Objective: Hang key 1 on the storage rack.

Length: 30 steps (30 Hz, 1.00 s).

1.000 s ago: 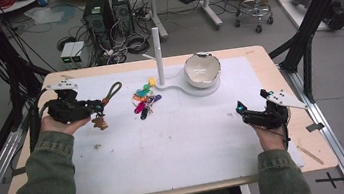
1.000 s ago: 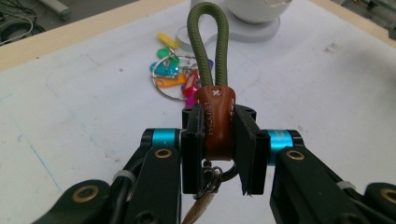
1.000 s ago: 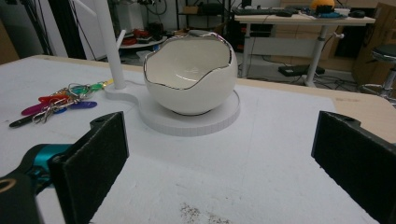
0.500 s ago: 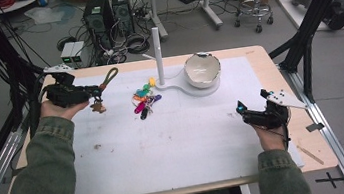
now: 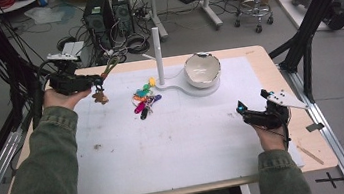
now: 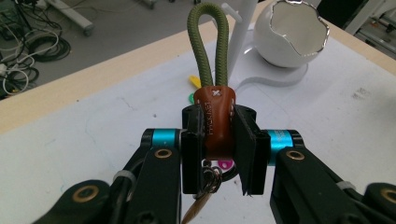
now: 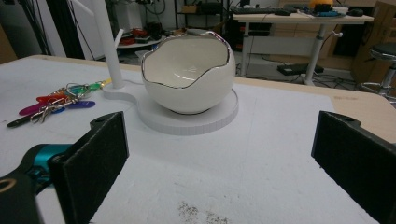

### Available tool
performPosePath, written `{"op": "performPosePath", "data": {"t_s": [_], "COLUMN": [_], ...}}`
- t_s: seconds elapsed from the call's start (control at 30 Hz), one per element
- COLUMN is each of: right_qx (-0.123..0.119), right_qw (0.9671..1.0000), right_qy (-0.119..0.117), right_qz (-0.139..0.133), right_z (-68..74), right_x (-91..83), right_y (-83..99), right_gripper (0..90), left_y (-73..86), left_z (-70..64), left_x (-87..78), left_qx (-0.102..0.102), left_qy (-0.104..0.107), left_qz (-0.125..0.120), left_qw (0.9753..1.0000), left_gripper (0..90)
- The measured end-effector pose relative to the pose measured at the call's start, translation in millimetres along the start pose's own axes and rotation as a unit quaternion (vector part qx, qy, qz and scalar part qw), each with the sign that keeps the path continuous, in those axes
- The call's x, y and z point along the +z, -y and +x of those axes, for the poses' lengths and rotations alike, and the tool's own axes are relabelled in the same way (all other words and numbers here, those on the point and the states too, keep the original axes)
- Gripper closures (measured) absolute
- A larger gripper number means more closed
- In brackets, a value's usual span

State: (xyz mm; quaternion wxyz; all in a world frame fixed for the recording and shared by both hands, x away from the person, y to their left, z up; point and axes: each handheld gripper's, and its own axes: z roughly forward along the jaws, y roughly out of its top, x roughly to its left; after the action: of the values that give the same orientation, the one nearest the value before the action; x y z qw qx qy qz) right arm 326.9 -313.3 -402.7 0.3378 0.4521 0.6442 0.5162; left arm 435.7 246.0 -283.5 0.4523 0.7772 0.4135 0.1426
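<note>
— Keychain first: where is it, and how is it held?

— Well to the left of the white stand, lifted clear of the table. The left gripper has its jaws clamped on the brown leather tab, with the olive cord loop sticking out past the jaws and a metal ring with a small charm dangling below.

— How would you expect it to handle?

— Light, I'd judge, and floppy — the cord is soft and the charm looks free to swing. The leather tab seems the stiffest part, so the present hold looks like the right one; it leaves the loop free to go over a peg.

— And closer to the stand?

— A bunch of coloured keys lies on the table just left of the stand's base. It probably weighs more than the keychain and would splay if pinched by one key; the ring looks the safer hold.

— To the right?

— An egg-shaped white bowl sits on the stand's round base, just right of the post. It looks like glazed ceramic — hard, slippery, breakable. Farther right and nearer the person, the right gripper rests low over the table, jaws spread wide apart and holding nothing.
</note>
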Motion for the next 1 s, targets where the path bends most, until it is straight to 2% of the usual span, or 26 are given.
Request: {"op": "performPosePath", "data": {"t_s": [0.1,0.37,0.6,0.67,0.87,1.0], "right_qx": [0.002,0.003,0.003,0.004,0.002,0.002], "right_qw": [1.0000,1.0000,1.0000,1.0000,1.0000,1.0000], "right_qy": [0.000,-0.001,-0.001,0.000,-0.001,-0.001], "right_qz": [0.002,0.002,0.001,0.004,0.002,0.005], "right_z": [0.7,1.1,0.7,1.3,1.3,2.0], "right_x": [0.4,0.2,0.5,0.0,1.0,2.1], "right_y": [0.1,0.2,0.4,0.4,0.6,0.9], "right_gripper": [2.9,3.0,3.0,2.9,3.0,3.0], "left_y": [-6.1,-19.5,-28.7,-30.3,-29.0,-28.3], "left_z": [3.4,9.2,12.3,13.3,21.3,23.6], "left_x": [-0.2,5.4,10.1,11.1,22.0,31.8], "left_qx": [0.002,-0.002,-0.003,-0.011,-0.025,-0.040], "left_qy": [-0.010,-0.016,-0.010,-0.002,0.002,0.019], "left_qz": [0.002,0.000,-0.013,-0.026,-0.029,-0.045], "left_qw": [1.0000,0.9999,0.9999,0.9996,0.9993,0.9980], "left_gripper": [73.6,73.6,73.6,73.6,73.6,73.5]}}
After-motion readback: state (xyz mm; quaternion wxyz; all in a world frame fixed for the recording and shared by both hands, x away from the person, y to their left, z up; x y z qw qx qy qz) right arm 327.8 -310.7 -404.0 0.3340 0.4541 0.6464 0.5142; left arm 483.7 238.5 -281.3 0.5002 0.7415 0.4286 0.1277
